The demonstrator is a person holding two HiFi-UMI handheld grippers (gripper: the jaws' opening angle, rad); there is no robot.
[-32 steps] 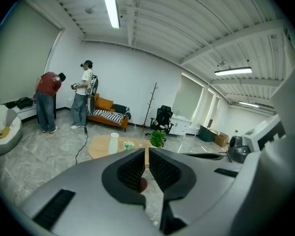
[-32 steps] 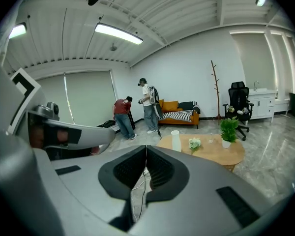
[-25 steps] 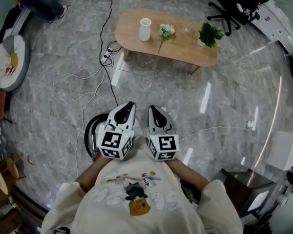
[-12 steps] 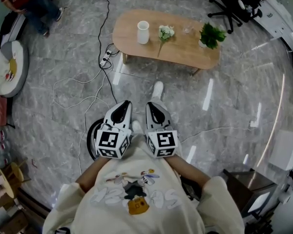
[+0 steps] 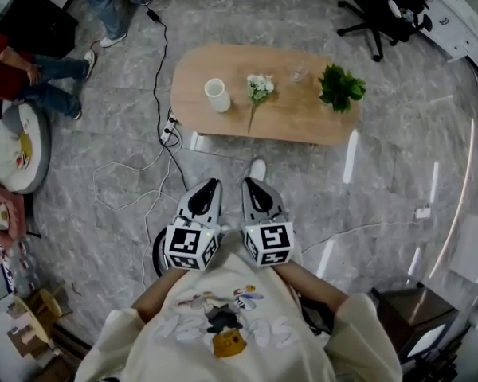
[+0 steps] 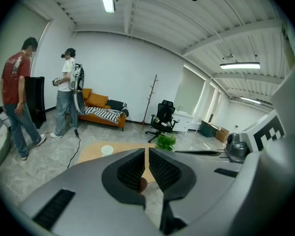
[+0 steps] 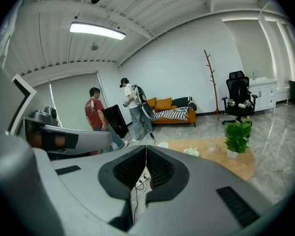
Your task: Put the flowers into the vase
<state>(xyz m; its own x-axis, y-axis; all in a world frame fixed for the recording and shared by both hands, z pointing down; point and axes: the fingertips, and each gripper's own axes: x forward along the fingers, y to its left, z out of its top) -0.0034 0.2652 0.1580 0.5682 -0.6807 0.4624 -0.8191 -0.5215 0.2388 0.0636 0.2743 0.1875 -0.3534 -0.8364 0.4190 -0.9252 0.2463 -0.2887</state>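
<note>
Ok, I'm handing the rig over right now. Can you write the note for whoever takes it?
Left gripper: jaws all but together, empty.
Right gripper: shut, empty. Both are short of the table.
Things: the white cylindrical vase stands upright on the oval wooden table. The bunch of white flowers on a green stem lies flat, to its right in the head view, not touching it.
Done: nothing yet.
Left: reach the table, grip the stem, stand the flowers in the vase.
</note>
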